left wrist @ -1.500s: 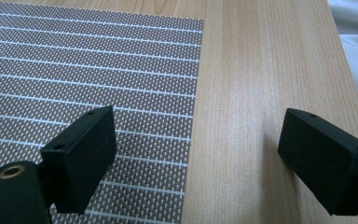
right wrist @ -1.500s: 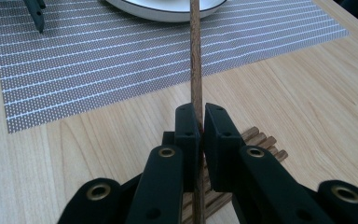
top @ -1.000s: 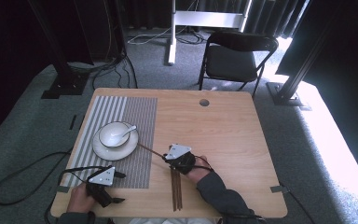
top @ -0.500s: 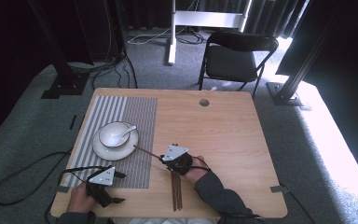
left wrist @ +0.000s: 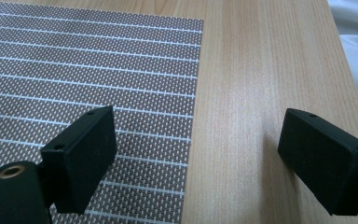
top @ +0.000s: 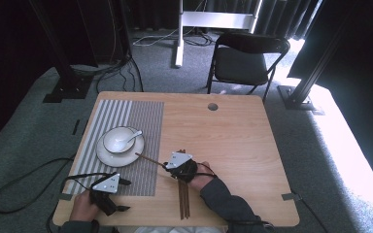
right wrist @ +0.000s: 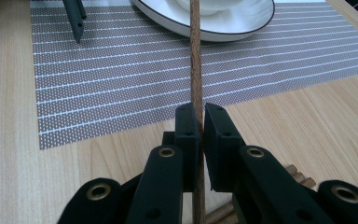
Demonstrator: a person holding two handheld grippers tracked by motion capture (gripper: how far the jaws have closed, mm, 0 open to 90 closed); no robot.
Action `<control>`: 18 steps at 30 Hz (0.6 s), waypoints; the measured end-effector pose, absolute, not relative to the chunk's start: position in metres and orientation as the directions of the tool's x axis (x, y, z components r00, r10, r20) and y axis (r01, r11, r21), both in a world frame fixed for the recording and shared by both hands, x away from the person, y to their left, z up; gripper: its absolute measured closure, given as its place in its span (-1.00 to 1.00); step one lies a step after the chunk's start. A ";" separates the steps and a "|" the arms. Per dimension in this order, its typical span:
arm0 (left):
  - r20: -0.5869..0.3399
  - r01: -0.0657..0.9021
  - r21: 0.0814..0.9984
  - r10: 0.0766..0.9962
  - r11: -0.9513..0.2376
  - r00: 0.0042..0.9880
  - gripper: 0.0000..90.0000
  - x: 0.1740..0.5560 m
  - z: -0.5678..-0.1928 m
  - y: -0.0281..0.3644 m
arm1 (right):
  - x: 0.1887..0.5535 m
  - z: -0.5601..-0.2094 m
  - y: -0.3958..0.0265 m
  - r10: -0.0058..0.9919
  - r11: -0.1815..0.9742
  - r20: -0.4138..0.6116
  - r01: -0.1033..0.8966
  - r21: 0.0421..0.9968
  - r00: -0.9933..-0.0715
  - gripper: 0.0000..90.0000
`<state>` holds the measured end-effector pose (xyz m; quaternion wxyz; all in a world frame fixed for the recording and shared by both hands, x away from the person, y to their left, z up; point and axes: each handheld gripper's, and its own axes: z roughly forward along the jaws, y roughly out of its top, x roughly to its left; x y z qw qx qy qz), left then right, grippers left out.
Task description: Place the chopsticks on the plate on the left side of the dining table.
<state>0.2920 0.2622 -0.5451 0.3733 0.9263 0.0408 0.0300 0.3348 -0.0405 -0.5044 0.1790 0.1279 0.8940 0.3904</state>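
- Dark brown wooden chopstick (right wrist: 195, 56): clamped between the closed jaws of the right gripper (top: 175, 165), its far end reaching over the mat toward the plate rim.
- Bundle of dark wooden chopsticks (top: 183, 204): flat on the table, just beneath the right hand, near the front edge.
- Left gripper (left wrist: 200, 158): jaws spread wide, nothing between them, hovering over the mat's corner and bare wood.
- Grey striped woven placemat (top: 141, 121): on the left half of the light wooden table (top: 233, 141).
- White round plate (top: 104, 154): on the mat, carrying a white bowl (top: 116, 138) with a white spoon (top: 132, 137).
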 end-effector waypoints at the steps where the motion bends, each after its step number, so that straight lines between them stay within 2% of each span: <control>1: 0.025 0.053 0.694 0.098 -0.718 0.995 -0.74 0.292 -0.545 0.262 | 0.335 -0.504 -0.038 0.363 0.666 -0.223 0.084 0.742 -0.905 0.87; 18: 0.025 0.053 0.694 0.098 -0.718 0.995 -0.74 0.292 -0.545 0.262 | 0.337 -0.501 -0.029 0.322 0.680 -0.237 0.050 0.732 -0.917 0.87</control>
